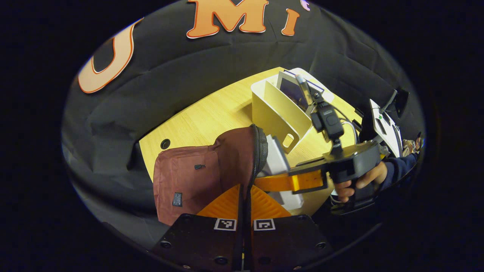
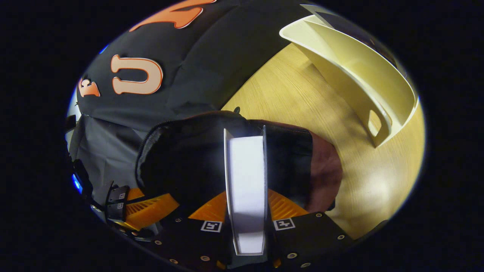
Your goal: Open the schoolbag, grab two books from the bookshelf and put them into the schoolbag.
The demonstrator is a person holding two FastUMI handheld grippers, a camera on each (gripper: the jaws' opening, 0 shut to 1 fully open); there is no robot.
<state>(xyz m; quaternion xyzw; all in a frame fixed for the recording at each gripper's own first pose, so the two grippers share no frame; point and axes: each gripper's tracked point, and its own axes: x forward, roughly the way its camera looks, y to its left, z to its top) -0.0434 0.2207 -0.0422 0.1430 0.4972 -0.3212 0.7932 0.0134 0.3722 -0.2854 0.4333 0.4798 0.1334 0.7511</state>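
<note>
Schoolbag (image 1: 189,181) sits on the wooden table (image 1: 211,113), its mouth held up by the left gripper (image 1: 242,204), whose fingers are squeezed together on the zipper edge. The right gripper (image 2: 245,211) is clamped on a white book (image 2: 245,177) right at the bag's dark opening. The book could bump the rim or slip if the opening sags or the squeeze is weak. Behind stands the cream bookshelf (image 1: 276,113) with another book (image 1: 293,90) in it. Black cloth hangs all around.
</note>
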